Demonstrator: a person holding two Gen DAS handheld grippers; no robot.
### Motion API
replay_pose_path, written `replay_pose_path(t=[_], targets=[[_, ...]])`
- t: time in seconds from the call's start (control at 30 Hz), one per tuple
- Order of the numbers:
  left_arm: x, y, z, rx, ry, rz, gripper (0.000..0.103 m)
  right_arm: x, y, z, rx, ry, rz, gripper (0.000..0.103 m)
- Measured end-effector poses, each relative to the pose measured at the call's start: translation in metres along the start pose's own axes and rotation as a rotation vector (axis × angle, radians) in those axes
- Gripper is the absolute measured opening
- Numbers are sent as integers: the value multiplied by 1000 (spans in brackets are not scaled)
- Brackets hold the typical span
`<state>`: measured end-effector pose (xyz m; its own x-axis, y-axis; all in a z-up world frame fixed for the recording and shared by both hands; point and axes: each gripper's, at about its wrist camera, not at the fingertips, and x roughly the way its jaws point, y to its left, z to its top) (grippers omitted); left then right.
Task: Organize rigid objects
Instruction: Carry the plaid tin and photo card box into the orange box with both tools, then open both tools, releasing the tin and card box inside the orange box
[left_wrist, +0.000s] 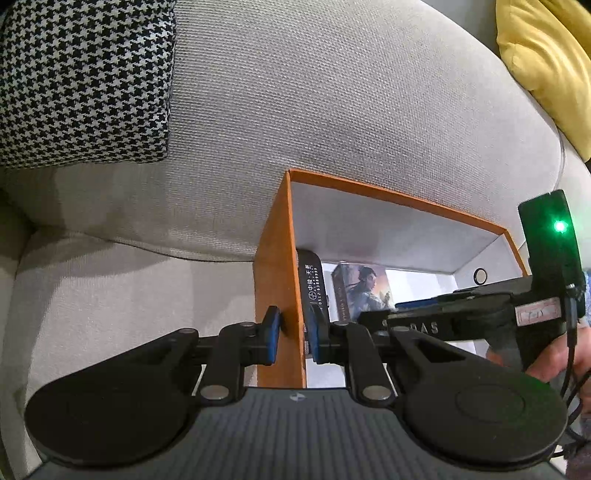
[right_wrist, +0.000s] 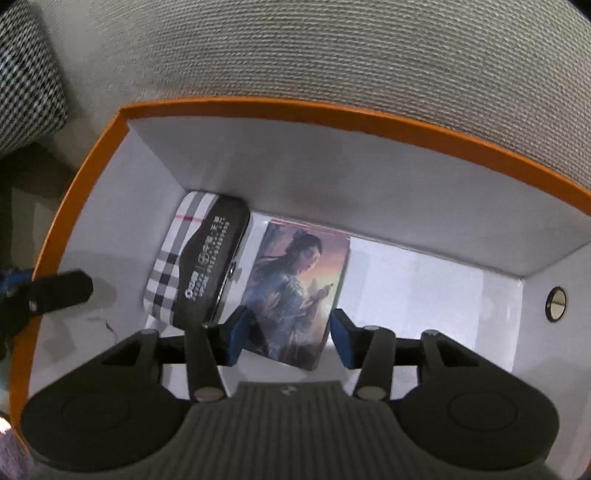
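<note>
The left gripper (left_wrist: 293, 338) clamps the orange box (left_wrist: 275, 280) by its side wall. The right gripper (right_wrist: 290, 338) stands open astride the illustrated card box (right_wrist: 295, 280), which rests inside beside a black case (right_wrist: 212, 258).

We see the left gripper (left_wrist: 291, 338) angled steeply down, its blue pads (left_wrist: 272, 334) clamped tight. The right gripper (right_wrist: 290, 338) points more steeply down, jaws apart, its pads (right_wrist: 341, 339) pressing on nothing. In the left wrist view, a hand (left_wrist: 550, 363) holds the right gripper's handle.
</note>
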<state>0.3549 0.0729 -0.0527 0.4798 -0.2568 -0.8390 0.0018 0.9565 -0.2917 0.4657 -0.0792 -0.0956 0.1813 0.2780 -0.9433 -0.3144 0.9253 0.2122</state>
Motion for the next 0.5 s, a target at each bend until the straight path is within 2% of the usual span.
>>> replay_pose_path(t=[0.07,0.2,0.33,0.5], targets=[[-2,0,-1,0,-3,-2,17,-6,-12,-9,24,-14,6,41],[-4,2,-4,-6,-11,-8,17,-4,-15,-5,90,-31,8,38],[-5,4,-6,-13,-15,-15,16,-4,-11,-3,148,-36,-11,38],[-13,9,-12,-46,-26,-25,16,-5,-19,-5,210,-28,14,38]])
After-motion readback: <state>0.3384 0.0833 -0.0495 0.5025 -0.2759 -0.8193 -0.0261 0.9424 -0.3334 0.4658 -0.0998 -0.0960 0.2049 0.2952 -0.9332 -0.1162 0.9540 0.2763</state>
